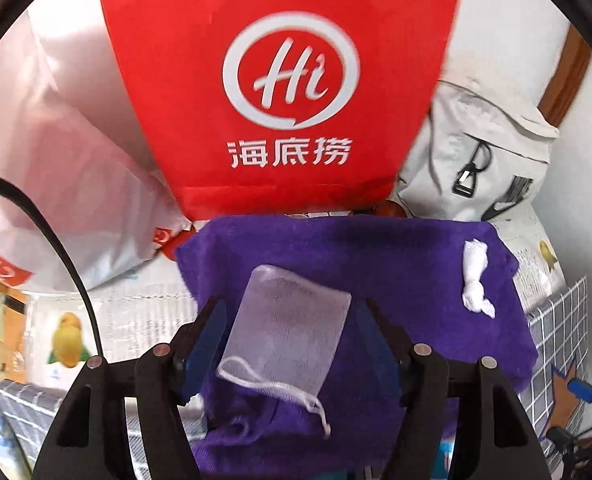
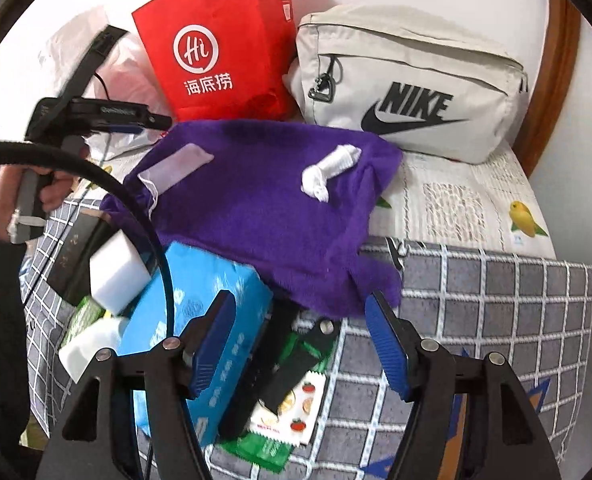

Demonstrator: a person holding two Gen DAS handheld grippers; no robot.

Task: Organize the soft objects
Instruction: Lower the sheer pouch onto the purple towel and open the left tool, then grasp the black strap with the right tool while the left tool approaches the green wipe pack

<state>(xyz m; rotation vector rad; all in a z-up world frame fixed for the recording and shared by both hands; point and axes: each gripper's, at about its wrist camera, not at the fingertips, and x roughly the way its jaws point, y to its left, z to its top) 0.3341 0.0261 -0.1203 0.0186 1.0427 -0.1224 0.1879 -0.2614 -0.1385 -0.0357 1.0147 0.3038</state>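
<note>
The left claw [image 1: 287, 344] stands wide open around the mesh pouch [image 1: 285, 332], which lies on the purple towel [image 1: 376, 248]. A white cloth roll [image 2: 330, 170] lies further right. The right claw [image 2: 300, 340] is wide, empty.

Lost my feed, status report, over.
Left tongs open, straddling mesh pouch on purple towel. Right tongs open, empty. White cloth roll untouched on towel. Nothing blocking.
</note>
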